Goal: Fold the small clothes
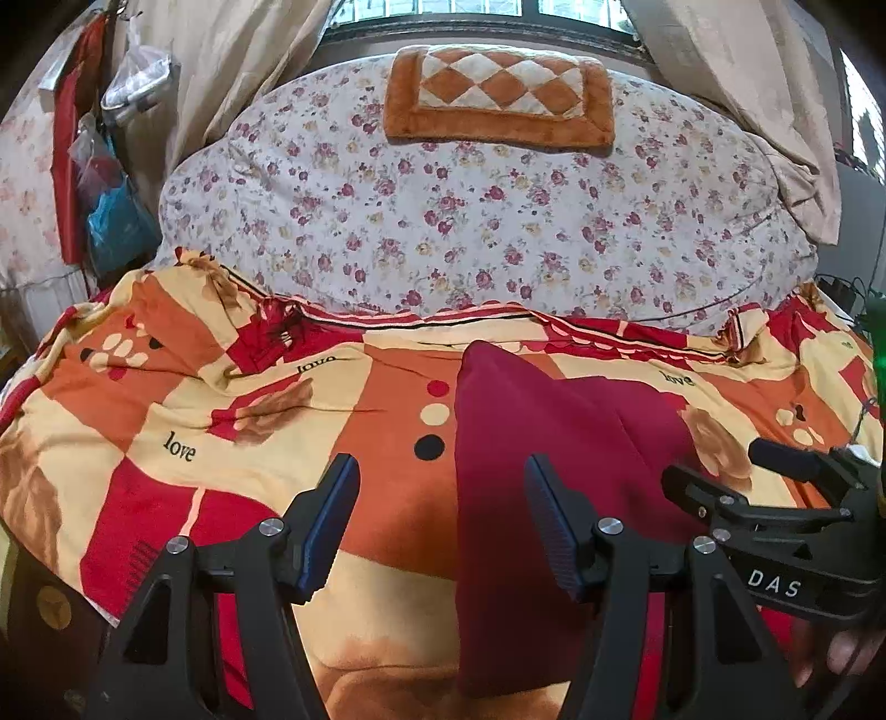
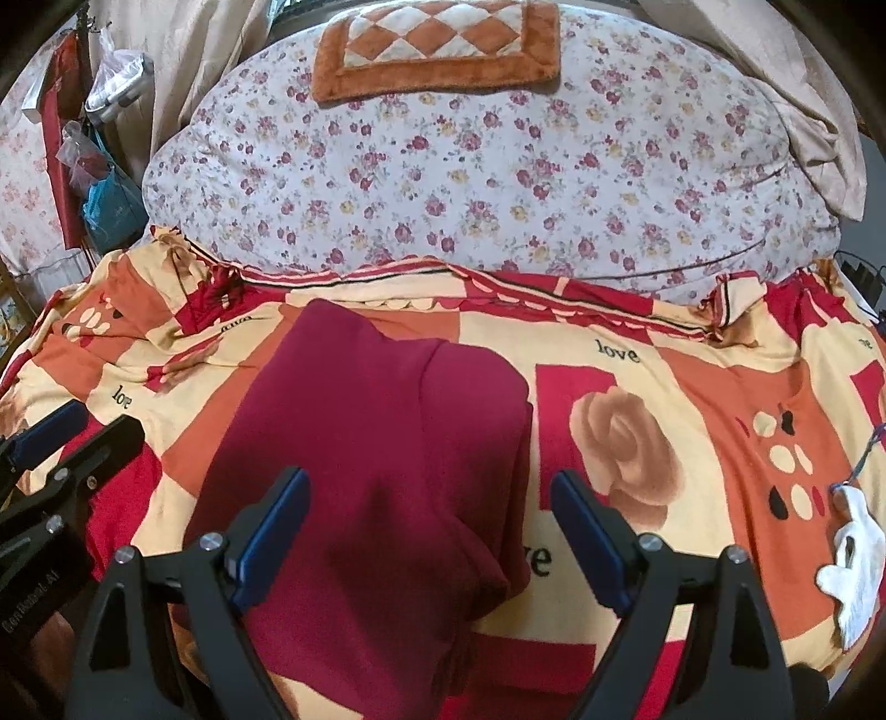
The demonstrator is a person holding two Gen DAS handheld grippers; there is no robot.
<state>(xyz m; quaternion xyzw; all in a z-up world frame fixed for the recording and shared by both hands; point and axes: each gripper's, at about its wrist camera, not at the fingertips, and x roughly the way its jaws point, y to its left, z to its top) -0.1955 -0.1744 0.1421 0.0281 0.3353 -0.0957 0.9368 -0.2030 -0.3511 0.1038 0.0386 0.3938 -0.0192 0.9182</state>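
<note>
Far left: hanging plastic bags (image 1: 119,183) and a red cloth against a beige curtain (image 1: 232,72), beside the bed.

Left gripper (image 1: 440,531): jaws spread wide, nothing between the blue pads, nothing held. It hovers over the patterned blanket (image 1: 232,421) (orange, red and cream blocks, roses, "love" lettering). Its right finger overlaps the left edge of the dark red garment (image 1: 554,443) in the left wrist view; contact cannot be confirmed.

Centre: the dark red garment (image 2: 376,454) lies on the blanket (image 2: 692,399), running from near the blanket's far hem toward the camera. In the right wrist view a fold or seam line runs down it, and the right portion sits as a layered flap with a rounded far corner.

Right gripper (image 2: 429,534): jaws also wide apart, gripping nothing. The garment lies beneath and between its fingers; the left pad is over the cloth, the right pad over bare blanket just beside the garment's right edge.

Beyond: a floral quilt (image 2: 470,183) mounded behind the blanket, with an orange-and-cream diamond-patterned cushion (image 2: 437,47) on top.

Far right: a small white object (image 2: 855,570) on the blanket edge.
</note>
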